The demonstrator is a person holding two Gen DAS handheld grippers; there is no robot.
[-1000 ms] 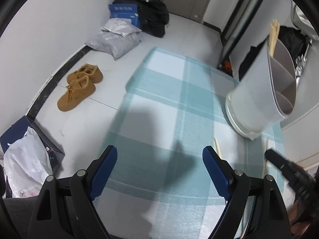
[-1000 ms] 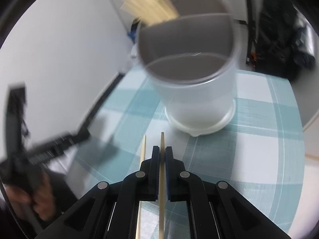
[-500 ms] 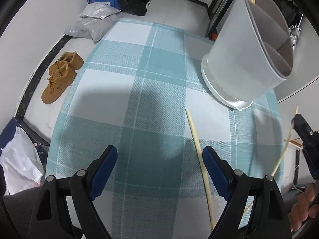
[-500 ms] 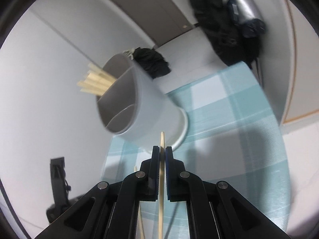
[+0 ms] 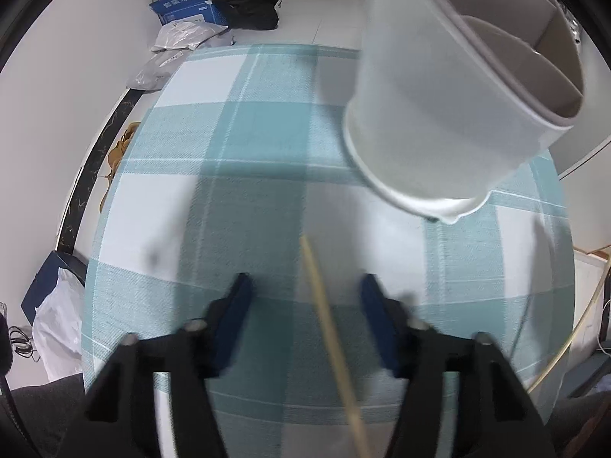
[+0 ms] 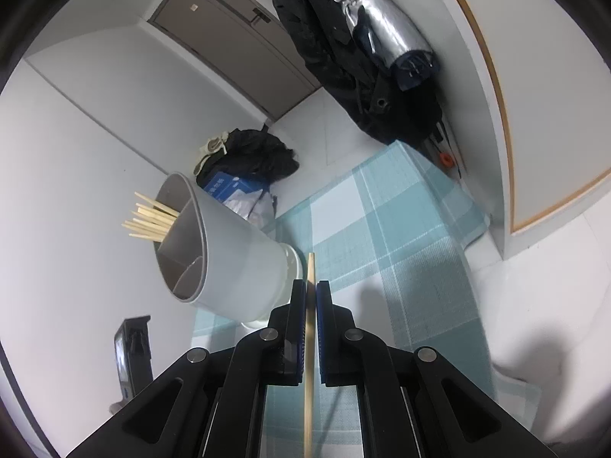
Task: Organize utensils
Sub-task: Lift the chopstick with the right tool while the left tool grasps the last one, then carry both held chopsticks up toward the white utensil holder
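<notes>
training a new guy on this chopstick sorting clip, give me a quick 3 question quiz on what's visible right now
1. True or false: the right gripper is shut on a chopstick.
2. Where is the chopstick seen from the left wrist? A) lying on the checked cloth between the open pads of the left gripper B) standing in the holder C) on the floor
3. Fill in: the chopsticks already sorted stick out of the grey ____.

Key: 1 true; 2 A; 3 holder.
</notes>
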